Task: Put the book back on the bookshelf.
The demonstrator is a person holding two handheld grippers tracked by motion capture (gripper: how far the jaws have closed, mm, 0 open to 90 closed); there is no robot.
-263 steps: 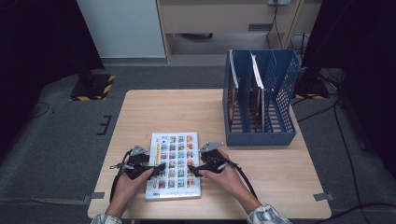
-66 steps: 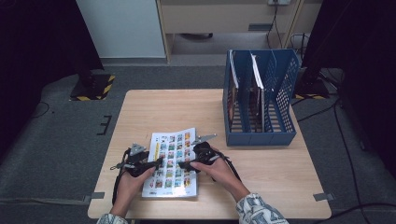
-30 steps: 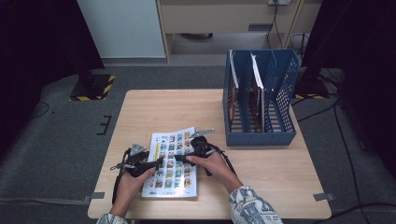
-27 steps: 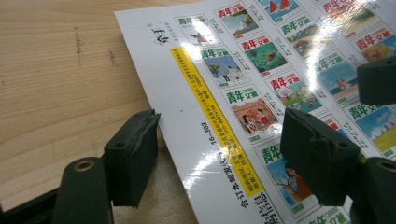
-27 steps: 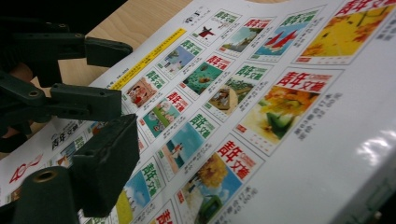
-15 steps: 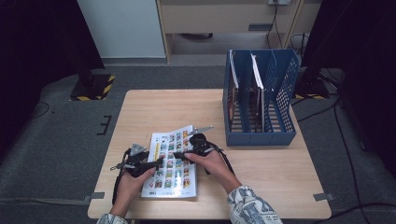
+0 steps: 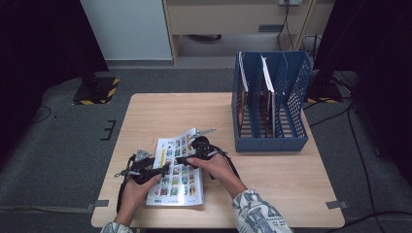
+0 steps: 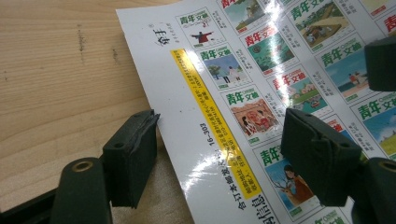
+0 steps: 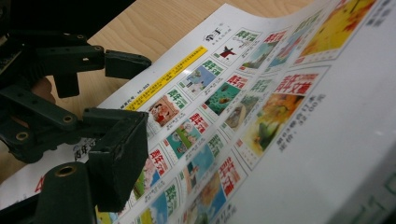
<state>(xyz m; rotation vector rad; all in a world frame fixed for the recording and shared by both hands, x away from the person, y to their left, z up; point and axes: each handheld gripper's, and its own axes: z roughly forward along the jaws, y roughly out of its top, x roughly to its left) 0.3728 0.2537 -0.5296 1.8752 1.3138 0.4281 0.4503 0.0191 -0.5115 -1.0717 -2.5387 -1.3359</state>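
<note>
Magazine sits lower centre on the surface. Left gripper fingers apart, straddling its edge; right gripper fingers have been closing around the lifted side.

The right tongs' second jaw sat hidden behind the lifted sheet, whose near edge blurred out. In the left gripper view, the sheet ran off the frame. Rack contents were too small to read.

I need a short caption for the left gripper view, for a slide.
Left gripper with open jaws astride the left edge of a glossy magazine on the wooden table.
</note>
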